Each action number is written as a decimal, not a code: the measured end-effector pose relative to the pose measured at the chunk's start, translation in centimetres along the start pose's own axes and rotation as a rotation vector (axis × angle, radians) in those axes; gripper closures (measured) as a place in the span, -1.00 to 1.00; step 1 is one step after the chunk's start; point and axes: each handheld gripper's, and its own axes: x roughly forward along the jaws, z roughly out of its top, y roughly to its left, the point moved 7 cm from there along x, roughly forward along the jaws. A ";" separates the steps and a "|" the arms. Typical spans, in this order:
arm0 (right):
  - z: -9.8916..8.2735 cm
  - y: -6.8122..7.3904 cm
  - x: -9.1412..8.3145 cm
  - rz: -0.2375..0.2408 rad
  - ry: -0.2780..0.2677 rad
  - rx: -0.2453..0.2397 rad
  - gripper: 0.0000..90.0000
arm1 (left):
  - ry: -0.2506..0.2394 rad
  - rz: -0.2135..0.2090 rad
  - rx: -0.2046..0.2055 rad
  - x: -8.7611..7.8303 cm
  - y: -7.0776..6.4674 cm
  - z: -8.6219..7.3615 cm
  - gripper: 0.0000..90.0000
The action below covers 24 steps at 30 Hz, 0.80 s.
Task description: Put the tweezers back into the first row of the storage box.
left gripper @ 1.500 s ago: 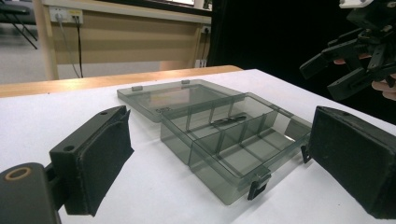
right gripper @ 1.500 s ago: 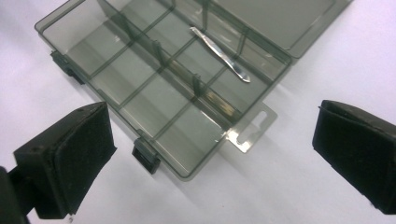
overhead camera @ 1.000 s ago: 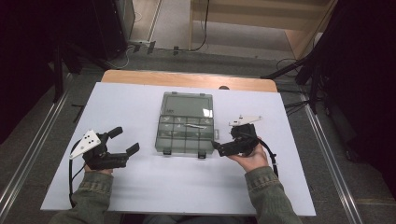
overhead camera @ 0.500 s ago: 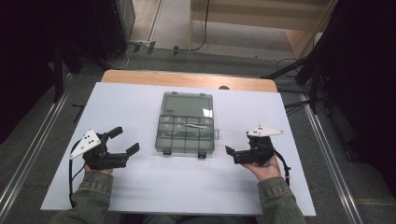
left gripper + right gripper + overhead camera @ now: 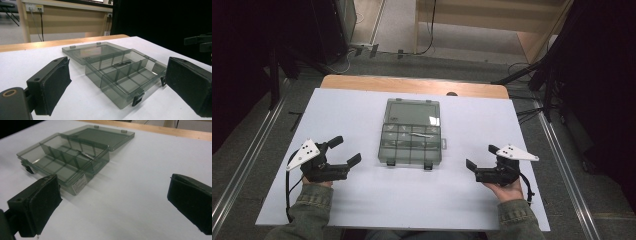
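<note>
Jaws spread on left gripper (image 5: 346, 151) and right gripper (image 5: 481, 156), gripping nothing. Open box (image 5: 412, 140) midway between, apart from both. White label (image 5: 79, 185) on side wall, text illegible.

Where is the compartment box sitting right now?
The open compartment box lies mid-table in the high view, between the left gripper and right gripper, touching neither.
</note>
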 end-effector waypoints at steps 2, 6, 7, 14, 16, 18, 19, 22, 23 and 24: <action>-0.4 -0.7 -0.9 -0.019 -0.077 0.014 -1.00 | 0.002 0.000 -0.001 0.0 0.0 0.0 -0.87; -1.0 -1.2 -1.6 -0.030 -0.112 0.021 -1.00 | 0.002 0.001 0.000 0.0 0.0 0.0 -0.87; -1.1 -1.4 -1.9 -0.037 -0.130 0.024 -1.00 | 0.002 0.001 0.000 0.0 0.0 0.0 -0.87; -2.4 -2.5 -3.6 -0.084 -0.211 0.015 -1.00 | 0.000 0.004 -0.001 -0.1 0.1 0.0 -0.87; -2.8 -2.8 -3.7 -0.097 -0.213 0.013 -1.00 | 0.000 0.002 0.000 0.0 0.0 0.0 -0.87; -3.0 -2.9 -3.8 -0.099 -0.206 0.020 -1.00 | -0.001 0.000 0.001 0.0 0.0 0.0 -0.87; -3.0 -2.9 -3.8 -0.099 -0.206 0.020 -1.00 | -0.001 0.000 0.001 0.0 0.0 0.0 -0.87; -3.0 -2.7 -3.7 -0.100 -0.208 0.015 -1.00 | -0.007 -0.002 -0.007 -0.1 0.0 0.1 -0.87; -3.0 -2.6 -3.7 -0.104 -0.206 0.006 -1.00 | -0.009 -0.001 -0.015 -0.1 0.1 0.1 -0.87; -3.0 -2.6 -3.7 -0.111 -0.209 0.004 -1.00 | -0.009 -0.001 -0.015 -0.1 0.1 0.1 -0.87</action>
